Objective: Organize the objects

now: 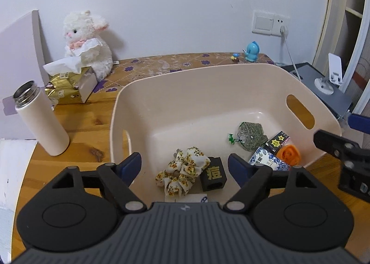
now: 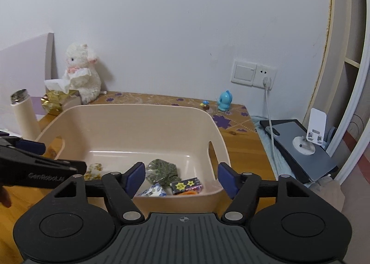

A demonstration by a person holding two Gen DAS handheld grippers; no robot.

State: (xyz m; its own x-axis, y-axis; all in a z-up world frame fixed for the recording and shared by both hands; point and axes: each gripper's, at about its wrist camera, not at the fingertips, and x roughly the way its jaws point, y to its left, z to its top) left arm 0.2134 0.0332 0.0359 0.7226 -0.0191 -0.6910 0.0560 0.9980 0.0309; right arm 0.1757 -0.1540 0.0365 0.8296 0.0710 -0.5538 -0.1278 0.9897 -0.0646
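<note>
"GenRobot.AI" in grey on left gripper (image 2: 44,175) side. Gold character "痘" on black block (image 1: 213,174) in bin (image 1: 208,86). Blue-white packet (image 1: 268,160) has Chinese print, only partly legible. Star-marked black box (image 1: 278,140): text too small to read.

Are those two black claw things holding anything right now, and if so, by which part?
Nothing is held. The left gripper and the right gripper are both open and empty, hanging over the beige bin.
</note>
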